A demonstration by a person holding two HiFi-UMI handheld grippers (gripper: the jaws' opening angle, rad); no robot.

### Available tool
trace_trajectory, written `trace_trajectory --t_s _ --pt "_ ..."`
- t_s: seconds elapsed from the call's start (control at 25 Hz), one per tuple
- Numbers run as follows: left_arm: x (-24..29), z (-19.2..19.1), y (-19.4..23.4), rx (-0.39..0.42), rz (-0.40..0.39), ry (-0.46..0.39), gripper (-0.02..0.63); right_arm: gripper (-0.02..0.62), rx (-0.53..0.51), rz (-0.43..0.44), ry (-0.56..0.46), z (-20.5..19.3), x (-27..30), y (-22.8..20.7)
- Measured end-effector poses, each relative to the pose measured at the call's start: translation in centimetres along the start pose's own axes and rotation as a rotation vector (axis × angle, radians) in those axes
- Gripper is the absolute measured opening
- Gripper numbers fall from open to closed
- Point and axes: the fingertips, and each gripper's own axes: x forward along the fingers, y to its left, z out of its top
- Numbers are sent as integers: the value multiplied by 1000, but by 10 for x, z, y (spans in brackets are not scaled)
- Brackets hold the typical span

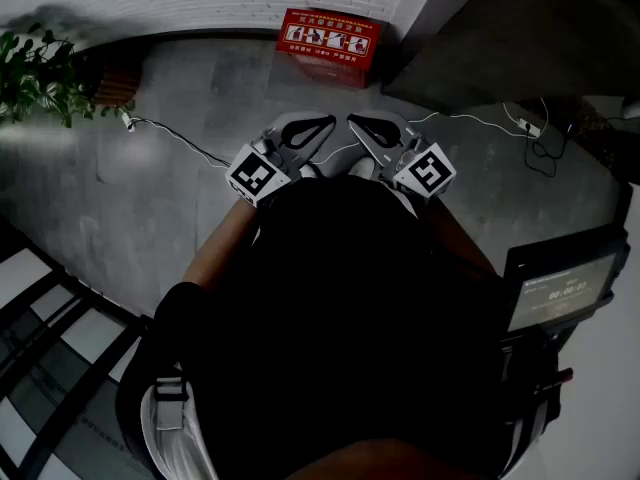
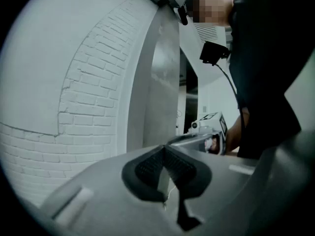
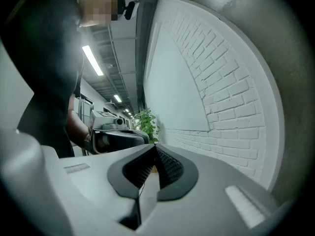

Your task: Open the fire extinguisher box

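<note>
The red fire extinguisher box (image 1: 330, 40) stands on the grey floor against the white brick wall, lid closed, far ahead of both grippers. My left gripper (image 1: 331, 121) and right gripper (image 1: 351, 119) are held side by side in front of the person's dark torso, tips pointing toward each other, well short of the box. Both are shut with nothing between the jaws. In the left gripper view the pads (image 2: 152, 165) meet at the tip, and the right gripper (image 2: 210, 132) shows beyond. In the right gripper view the pads (image 3: 167, 163) also meet, and the left gripper (image 3: 115, 132) shows beyond.
A potted plant (image 1: 35, 73) stands at the far left by the wall. A white cable (image 1: 175, 138) crosses the floor, and a power strip (image 1: 525, 121) lies at the right. A device with a screen (image 1: 560, 288) is at my right, a railing (image 1: 50, 318) at my lower left.
</note>
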Motion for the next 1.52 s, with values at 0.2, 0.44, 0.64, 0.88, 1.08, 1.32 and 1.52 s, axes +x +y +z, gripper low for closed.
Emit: trace_trajectory --t_s 0.2,0.44,0.64,0.88,1.08,1.32,1.52 --pt "-2 0 4 21 4 9 1 9 -23 -7 0 1 2 -4" --pt "1 1 16 25 -10 22 1 9 -17 -39 -7 6 5 -13" --pt "5 5 46 -9 -61 9 1 9 -29 -90 5 15 28 -29" --pt "9 -6 107 2 -175 -10 0 9 -70 -202 23 9 79 -72" --pt "-3 3 166 -9 -248 -43 1 9 -50 -286 48 23 138 -96" --pt "-13 -6 231 -32 -294 -51 0 9 -35 -332 72 19 194 -118" --pt "-11 -8 259 -52 -317 -43 0 9 -21 -348 87 22 216 -132"
